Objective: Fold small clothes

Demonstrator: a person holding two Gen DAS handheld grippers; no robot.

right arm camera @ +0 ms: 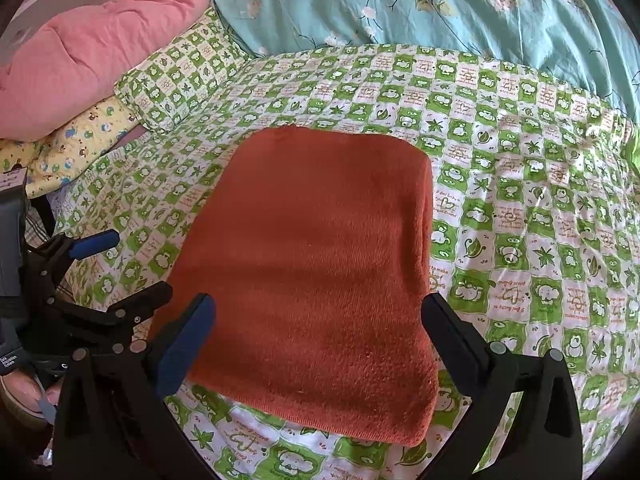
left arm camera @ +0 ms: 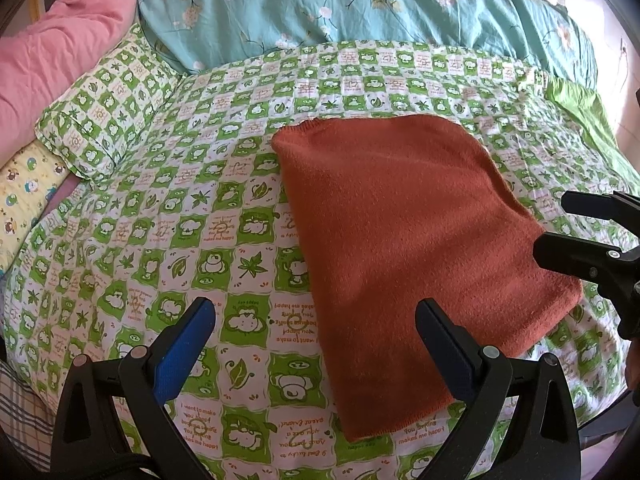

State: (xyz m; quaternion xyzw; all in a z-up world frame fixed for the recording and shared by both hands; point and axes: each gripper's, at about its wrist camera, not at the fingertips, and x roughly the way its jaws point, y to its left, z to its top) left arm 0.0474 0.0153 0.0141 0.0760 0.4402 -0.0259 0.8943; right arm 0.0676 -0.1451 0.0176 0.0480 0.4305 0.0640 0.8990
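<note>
The green-and-white checked cartoon-print bedsheet carries the rust-orange knitted garment, folded into a flat rectangle near the bed's middle. The left gripper and right gripper both hover spread wide, holding nothing — a shallow pinch would likely lift one layer and undo the fold. No containers show — only bedding.

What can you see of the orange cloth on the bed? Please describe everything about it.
The orange cloth is rust-orange, with a fuzzy, knit-like surface. It looks folded into a thick rectangle: the right side is rounded like a fold, and the near edge shows stitching. It lies flat on the green-and-white checked bedsheet, which is all that touches it. The right hand-held gripper is open above its near part; the left hand-held gripper is open beside its left edge.
</note>
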